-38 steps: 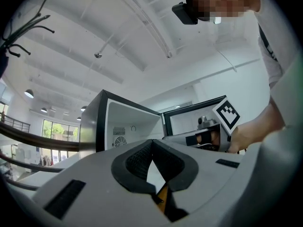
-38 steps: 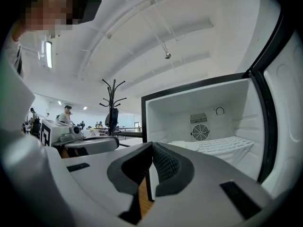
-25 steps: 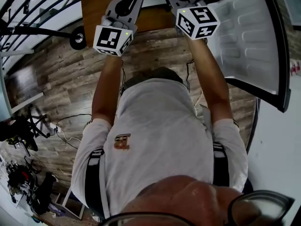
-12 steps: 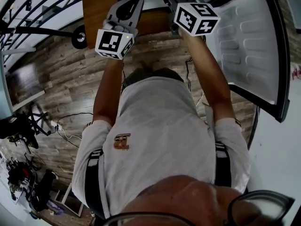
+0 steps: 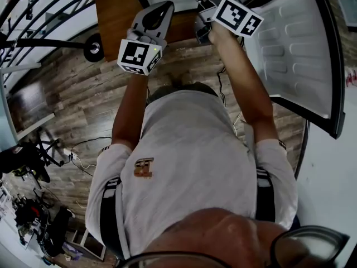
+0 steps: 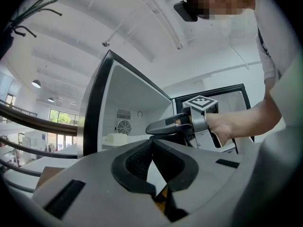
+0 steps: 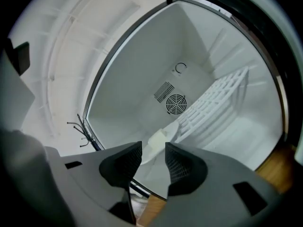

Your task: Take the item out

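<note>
A small white block (image 7: 158, 138), the item, lies on the floor inside the open white fridge (image 7: 142, 79), below the round fan grille (image 7: 175, 103). It also shows in the left gripper view as a pale block (image 6: 116, 138). My right gripper (image 7: 153, 148) points into the fridge at the block. Its jaws are opening, with nothing between them and the block still beyond the tips. My left gripper (image 6: 152, 142) hangs back outside the fridge with its tips touching and nothing in them. From there I see the right gripper (image 6: 150, 128) from the side, reaching towards the opening.
The fridge door (image 5: 295, 49) stands swung open at the right. A white wire shelf (image 7: 213, 103) leans inside the fridge. The fridge stands on a brown wooden top (image 5: 114, 10). Cables (image 5: 83, 144) and dark gear (image 5: 22, 155) lie on the plank floor at the left.
The right gripper has moved forward towards the fridge and its marker cube has tilted. The left gripper has drifted slightly to the right.
</note>
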